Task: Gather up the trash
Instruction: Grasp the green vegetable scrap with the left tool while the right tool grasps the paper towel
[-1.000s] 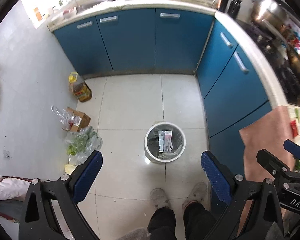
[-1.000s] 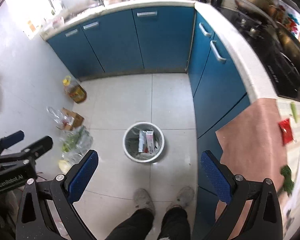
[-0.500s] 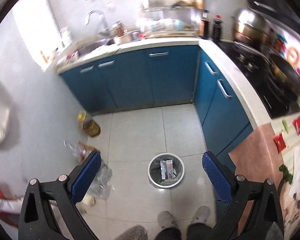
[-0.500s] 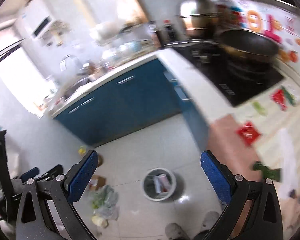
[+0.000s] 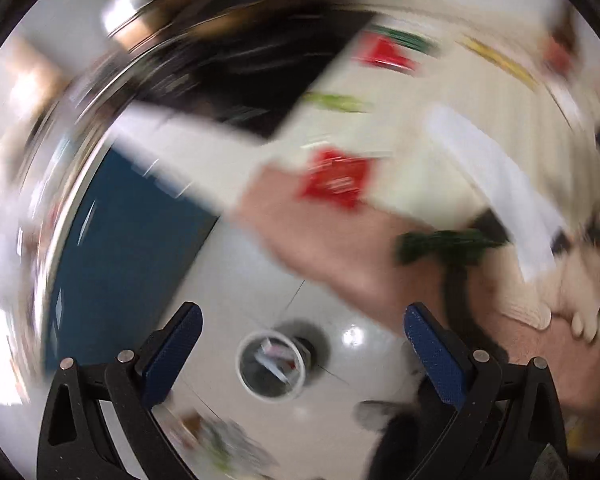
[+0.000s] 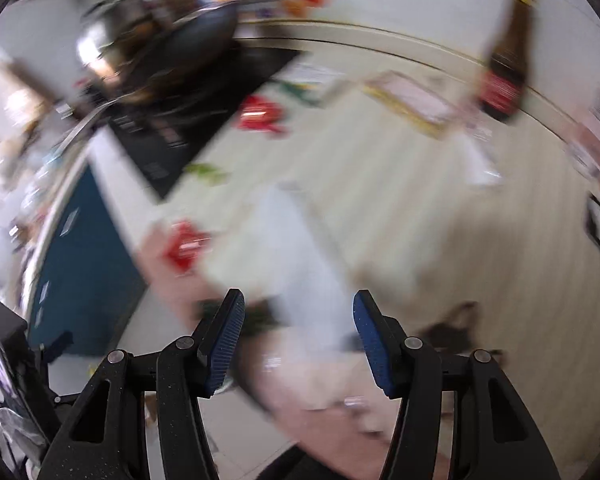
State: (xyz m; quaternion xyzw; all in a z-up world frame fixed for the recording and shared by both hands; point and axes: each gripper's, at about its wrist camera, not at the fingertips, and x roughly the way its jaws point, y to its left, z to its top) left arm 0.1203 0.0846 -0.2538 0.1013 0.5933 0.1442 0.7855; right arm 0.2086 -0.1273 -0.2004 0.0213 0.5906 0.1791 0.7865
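Note:
Both views are motion-blurred. My left gripper point(image 5: 300, 344) is open and empty, high above the floor, with the round trash bin point(image 5: 271, 364) holding wrappers between its fingers. On the counter lie a red wrapper point(image 5: 334, 180), a second red wrapper point(image 5: 386, 54), a green scrap point(image 5: 440, 244) and a white paper strip point(image 5: 496, 184). My right gripper point(image 6: 298, 340) is open and empty over the counter edge, with the white paper strip point(image 6: 300, 260) running between its fingers. A red wrapper point(image 6: 186, 246) lies to its left.
A black cooktop point(image 5: 236, 64) with a pan stands at the back. Blue cabinet fronts point(image 5: 120, 248) drop to the tiled floor. A dark bottle with a red label point(image 6: 504, 68) and a framed card point(image 6: 412, 100) stand further back on the counter.
Both grippers have swung right and up from the floor toward the counter. The right gripper's fingers have come closer together. The bin now sits low in the left view.

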